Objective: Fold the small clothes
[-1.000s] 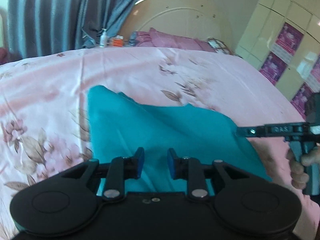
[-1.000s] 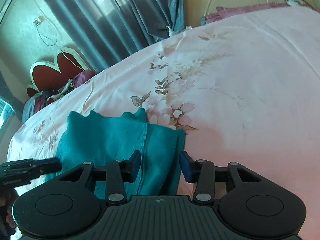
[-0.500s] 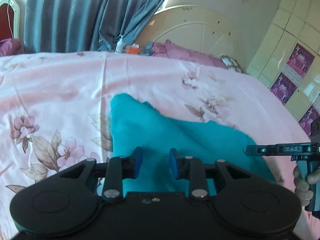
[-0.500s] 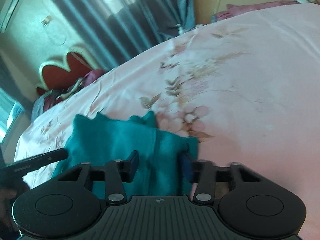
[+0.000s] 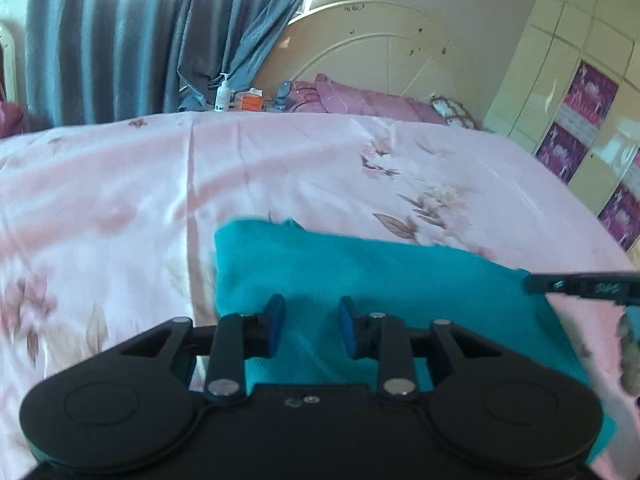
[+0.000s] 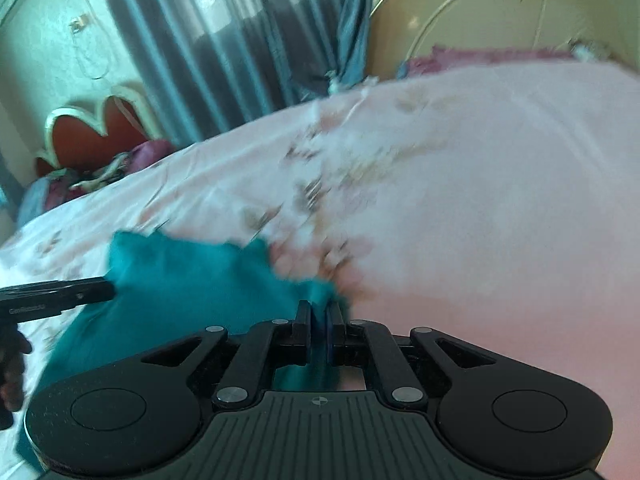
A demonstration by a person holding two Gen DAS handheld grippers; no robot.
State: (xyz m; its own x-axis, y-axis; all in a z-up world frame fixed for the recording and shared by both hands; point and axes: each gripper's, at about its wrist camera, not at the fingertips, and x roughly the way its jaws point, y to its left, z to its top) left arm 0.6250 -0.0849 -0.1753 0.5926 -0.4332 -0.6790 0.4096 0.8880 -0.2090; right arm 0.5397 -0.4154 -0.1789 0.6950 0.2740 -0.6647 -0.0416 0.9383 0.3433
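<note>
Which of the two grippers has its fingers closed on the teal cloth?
The right gripper: its fingers are pressed together on a corner of the teal cloth. The left gripper hangs above the cloth with its fingers spread apart, holding nothing.

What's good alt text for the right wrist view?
The right gripper is shut on the near corner of a teal garment lying on a pink floral bedsheet. The left gripper reaches in from the left edge; grey-blue curtains hang behind.
</note>
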